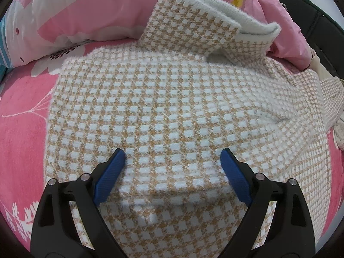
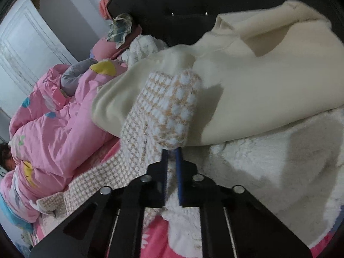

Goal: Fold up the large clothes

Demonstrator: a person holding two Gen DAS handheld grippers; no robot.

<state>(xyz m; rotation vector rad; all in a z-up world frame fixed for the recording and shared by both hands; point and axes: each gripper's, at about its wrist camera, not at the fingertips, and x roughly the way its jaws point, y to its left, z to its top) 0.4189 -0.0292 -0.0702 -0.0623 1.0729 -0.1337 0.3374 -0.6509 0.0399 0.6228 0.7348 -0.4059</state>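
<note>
Sweater (image 1: 163, 99) lies across the bed; right gripper (image 2: 172, 152) pinches its sleeve (jaws clamped), left gripper (image 1: 173, 157) gapes above its body.

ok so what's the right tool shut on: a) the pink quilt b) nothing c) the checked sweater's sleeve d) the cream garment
c: the right tool has its blue fingers pinched together on the end of the checked sweater sleeve, with the cream garment lying behind it.
</note>
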